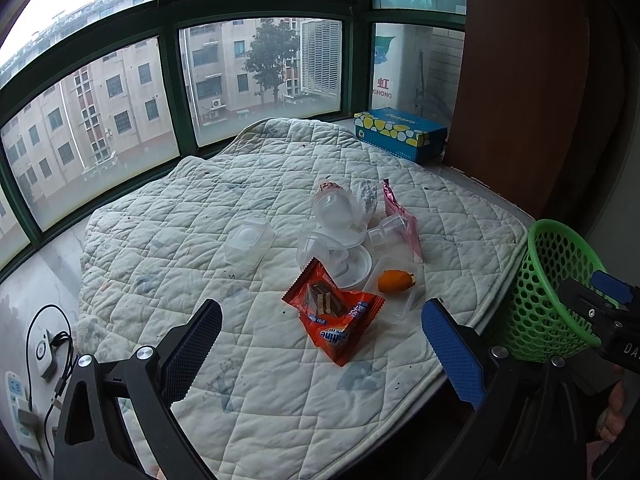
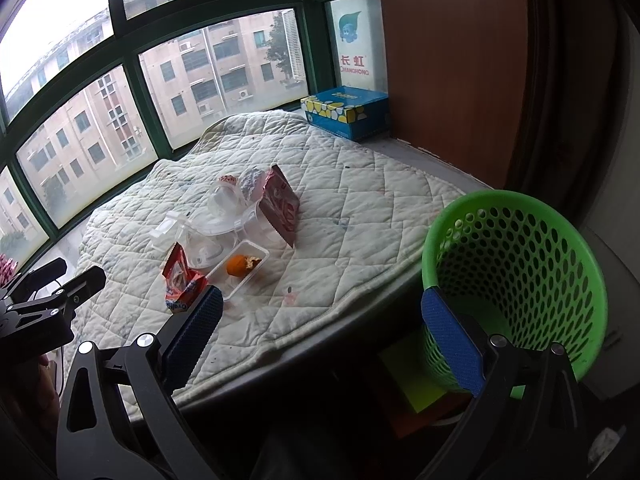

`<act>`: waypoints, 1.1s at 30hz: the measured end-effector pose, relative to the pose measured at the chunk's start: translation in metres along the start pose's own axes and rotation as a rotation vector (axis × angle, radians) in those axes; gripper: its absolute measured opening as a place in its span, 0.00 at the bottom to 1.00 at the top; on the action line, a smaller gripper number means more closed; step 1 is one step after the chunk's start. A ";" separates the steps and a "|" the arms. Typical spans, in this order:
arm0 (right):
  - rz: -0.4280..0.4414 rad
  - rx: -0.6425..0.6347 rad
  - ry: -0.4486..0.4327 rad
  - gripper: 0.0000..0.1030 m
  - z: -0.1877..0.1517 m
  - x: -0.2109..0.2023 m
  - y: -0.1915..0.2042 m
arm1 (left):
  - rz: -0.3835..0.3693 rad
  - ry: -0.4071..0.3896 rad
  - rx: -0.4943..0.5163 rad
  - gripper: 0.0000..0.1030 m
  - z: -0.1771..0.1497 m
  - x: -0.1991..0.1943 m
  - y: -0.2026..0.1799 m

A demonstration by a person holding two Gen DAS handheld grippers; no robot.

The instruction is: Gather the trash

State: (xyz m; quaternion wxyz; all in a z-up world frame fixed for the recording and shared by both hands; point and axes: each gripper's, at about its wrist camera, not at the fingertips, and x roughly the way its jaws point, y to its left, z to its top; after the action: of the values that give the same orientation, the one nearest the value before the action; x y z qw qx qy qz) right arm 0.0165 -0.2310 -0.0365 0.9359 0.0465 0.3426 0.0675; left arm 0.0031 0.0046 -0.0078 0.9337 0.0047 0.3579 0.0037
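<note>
With both jaws held apart and empty, the orange snack wrapper (image 1: pixel 334 314) is being approached by the left gripper (image 1: pixel 322 354) for dropping into the green basket (image 1: pixel 548 292).

Window sticker (image 2: pixel 354 46), upper centre: Chinese characters "长虹" above "CHANGHONG".
Red snack wrapper (image 1: pixel 334 314), centre: partial "…ltine" lettering.
Right gripper body (image 1: pixel 618 340), lower right: "DA…", cut off.
Tissue box (image 2: pixel 346 110): lettering unreadable.
</note>
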 end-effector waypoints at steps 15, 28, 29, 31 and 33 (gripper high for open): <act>0.001 0.000 0.003 0.95 0.000 0.001 0.000 | 0.000 0.000 0.000 0.94 0.000 0.000 0.001; 0.001 0.000 0.008 0.95 0.002 0.003 0.001 | -0.002 0.003 -0.004 0.94 -0.001 0.000 0.003; 0.002 -0.001 0.008 0.95 0.002 0.003 0.001 | -0.002 0.004 -0.004 0.94 -0.001 0.000 0.004; 0.004 -0.001 0.010 0.95 0.002 0.003 0.001 | -0.001 0.005 -0.005 0.94 -0.002 0.000 0.006; 0.004 -0.002 0.012 0.95 0.004 0.005 0.001 | -0.001 0.006 -0.005 0.94 -0.002 0.000 0.006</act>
State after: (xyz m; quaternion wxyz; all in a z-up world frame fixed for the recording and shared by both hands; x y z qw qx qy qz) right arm 0.0230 -0.2289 -0.0366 0.9337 0.0457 0.3481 0.0698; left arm 0.0022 0.0103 -0.0093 0.9327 0.0020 0.3606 0.0043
